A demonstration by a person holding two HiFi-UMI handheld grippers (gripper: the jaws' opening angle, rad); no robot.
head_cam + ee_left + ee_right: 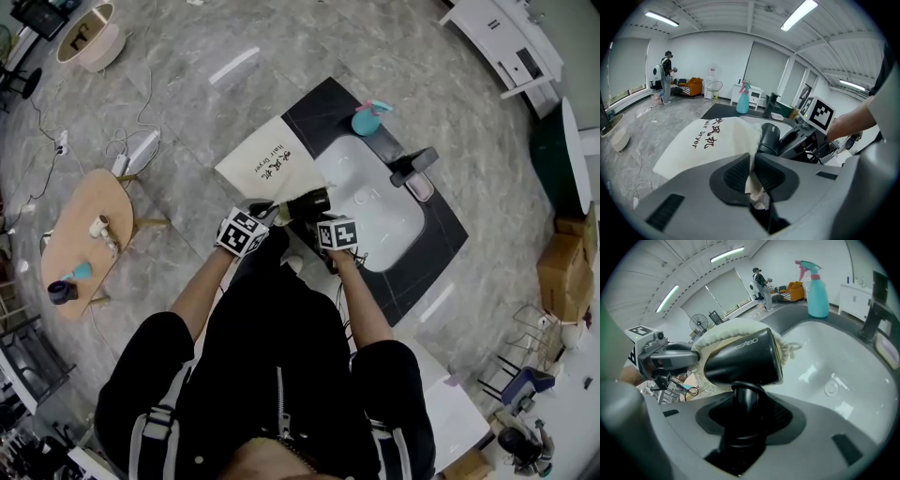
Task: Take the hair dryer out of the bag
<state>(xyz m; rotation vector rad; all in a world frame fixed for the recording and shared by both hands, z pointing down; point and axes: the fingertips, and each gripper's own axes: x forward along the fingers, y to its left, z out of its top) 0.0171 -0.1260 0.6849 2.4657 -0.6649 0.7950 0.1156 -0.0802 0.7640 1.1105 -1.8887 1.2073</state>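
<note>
A cream cloth bag printed with dark lettering lies on the dark counter beside the white sink. The black hair dryer sticks barrel-first out of the bag's mouth. My right gripper is shut on the dryer's handle, which stands between the pads. In the left gripper view, my left gripper pinches the bag's bunched edge next to the dryer. In the head view both grippers, left gripper and right gripper, meet at the dryer by the sink's near corner.
A teal spray bottle and a black faucet stand at the sink's far side. A round wooden side table with small items is on the floor to the left. Cables run across the marble floor. Cardboard boxes sit at right.
</note>
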